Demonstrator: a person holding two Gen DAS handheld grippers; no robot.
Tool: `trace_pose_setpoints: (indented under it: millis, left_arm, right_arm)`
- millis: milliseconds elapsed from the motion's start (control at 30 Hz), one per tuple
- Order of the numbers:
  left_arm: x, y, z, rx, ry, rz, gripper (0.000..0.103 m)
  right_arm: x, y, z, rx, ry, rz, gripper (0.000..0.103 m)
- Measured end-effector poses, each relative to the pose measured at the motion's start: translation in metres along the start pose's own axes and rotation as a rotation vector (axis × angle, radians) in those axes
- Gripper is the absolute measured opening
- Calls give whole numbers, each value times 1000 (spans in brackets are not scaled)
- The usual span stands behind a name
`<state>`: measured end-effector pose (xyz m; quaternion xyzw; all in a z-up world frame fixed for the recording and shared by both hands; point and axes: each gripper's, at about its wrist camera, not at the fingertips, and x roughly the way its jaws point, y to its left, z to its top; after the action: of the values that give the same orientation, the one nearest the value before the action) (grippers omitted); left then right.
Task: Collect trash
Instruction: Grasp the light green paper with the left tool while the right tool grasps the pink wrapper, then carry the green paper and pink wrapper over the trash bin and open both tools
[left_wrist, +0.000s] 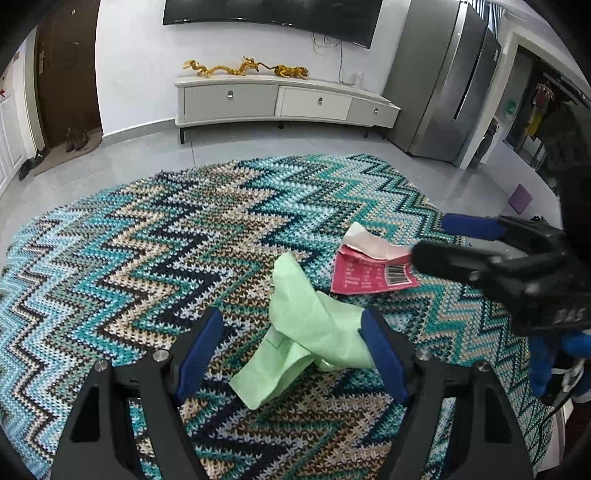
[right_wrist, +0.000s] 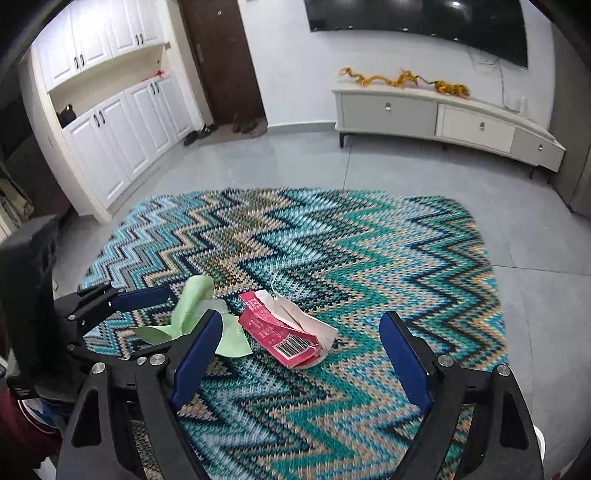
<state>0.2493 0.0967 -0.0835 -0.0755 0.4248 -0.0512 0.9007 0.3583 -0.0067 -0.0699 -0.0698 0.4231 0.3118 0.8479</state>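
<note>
Two pieces of trash, two grippers, one rug

One green paper (left_wrist: 306, 332), one pink packet (right_wrist: 286, 334), one zigzag rug (right_wrist: 369, 258); one left gripper (left_wrist: 291, 354), one right gripper (right_wrist: 301, 363); three cabinet drawers (left_wrist: 319, 101), one television (left_wrist: 273, 14).

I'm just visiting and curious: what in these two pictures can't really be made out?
- Pink wrapper: print too small to read in both views; the right gripper covers one corner in the left wrist view.
- Green paper: partly behind the left gripper's finger, right wrist view.
- Rug: near edge cut off.
</note>
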Motion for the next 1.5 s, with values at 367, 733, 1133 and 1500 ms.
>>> trace_pose_setpoints:
  millis: [367,733,1133,1500]
  left_arm:
    - [8,-1,-10,5,17,-36,76]
    - [7,-5,-13,19,22,-58,65]
    - [-11,-18,-26,26,11,-46,42]
    - [-73,-45,-49,41,-48,-77,40]
  right_arm:
    - [33,1,-3,-15,56,24,73]
    - [40,1,-18,-14,65,38,38]
    - [0,8,-50,5,26,36,13]
    - [-84,15,-85,84,-63,38,8]
